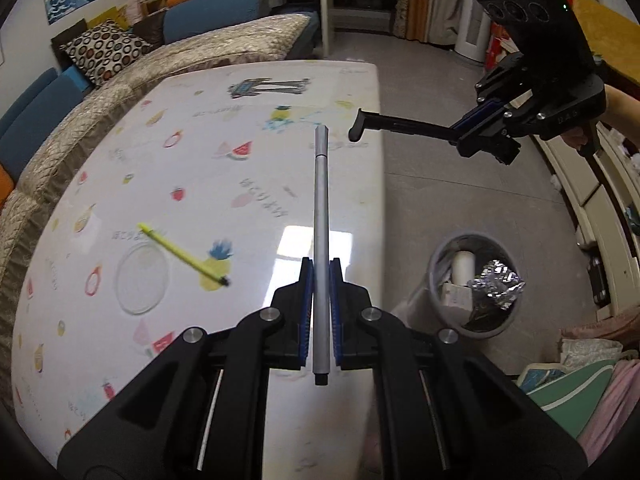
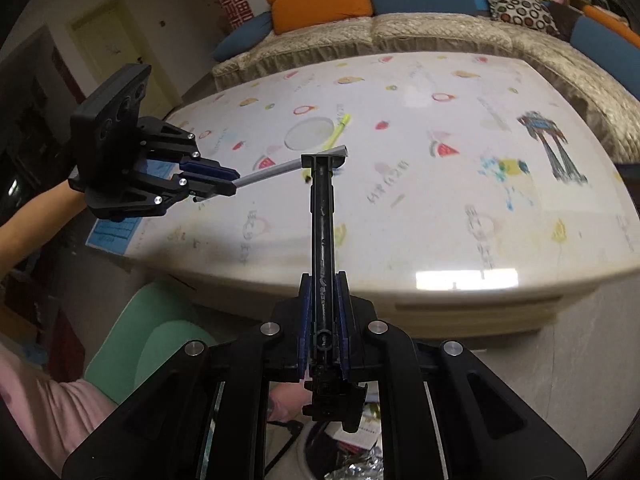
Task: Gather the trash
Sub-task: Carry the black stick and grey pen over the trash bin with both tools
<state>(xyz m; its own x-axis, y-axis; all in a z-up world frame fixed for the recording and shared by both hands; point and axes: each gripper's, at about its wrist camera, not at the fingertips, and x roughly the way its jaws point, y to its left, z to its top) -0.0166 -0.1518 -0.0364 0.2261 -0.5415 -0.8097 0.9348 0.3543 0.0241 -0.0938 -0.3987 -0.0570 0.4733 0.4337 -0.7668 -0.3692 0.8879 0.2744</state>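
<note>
Currently, I have my left gripper (image 1: 320, 276) pinching a long grey metal tube (image 1: 321, 240), the blue pads pressed against its sides, the tube running away from me over the white fruit-printed tabletop (image 1: 200, 152). From the right wrist view the same tube juts out from that gripper's fingers above the table's near-left part. My right gripper (image 2: 323, 280) is clamped on a black plastic rod with a T-shaped head (image 2: 322, 220); its pads grip the shaft, and the head hangs over the table's near edge, close to the tube's far tip. Whether head and tip touch, I cannot tell. On the table lie a yellow pen with a black tip (image 1: 182, 254) and, just beside it, a clear round dish (image 1: 142, 278). On the floor to the right of the table stands a round grey waste bin (image 1: 440, 256), holding a crumpled ball of silver foil (image 1: 498, 284) and a white cylinder (image 1: 462, 268).
</note>
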